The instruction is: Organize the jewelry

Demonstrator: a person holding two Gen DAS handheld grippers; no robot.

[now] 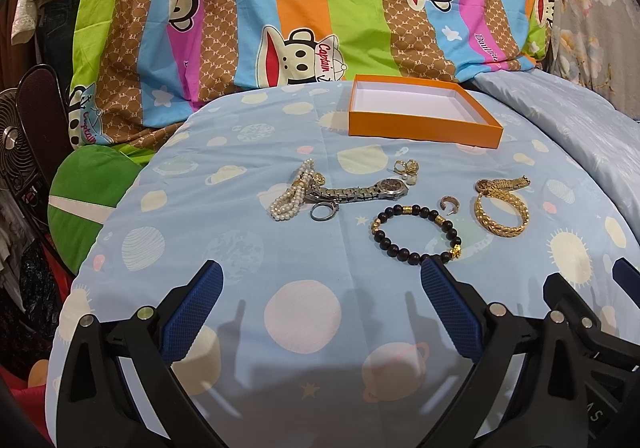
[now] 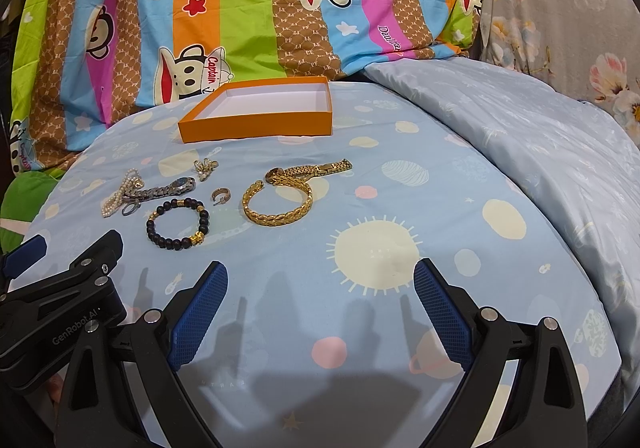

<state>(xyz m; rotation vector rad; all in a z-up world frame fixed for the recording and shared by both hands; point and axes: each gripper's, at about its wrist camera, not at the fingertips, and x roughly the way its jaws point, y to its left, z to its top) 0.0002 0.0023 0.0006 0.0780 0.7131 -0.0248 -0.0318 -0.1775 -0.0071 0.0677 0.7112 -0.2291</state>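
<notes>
An empty orange box sits at the far side of the blue bedspread. In front of it lie a pearl strand, a silver watch, a silver ring, small gold earrings, a gold hoop, a black bead bracelet, a gold bangle and a gold watch. My left gripper and right gripper are open and empty, near of the jewelry.
A striped monkey-print blanket rises behind the box. A folded pale blue quilt lies on the right. A fan and a green cushion sit off the bed's left edge.
</notes>
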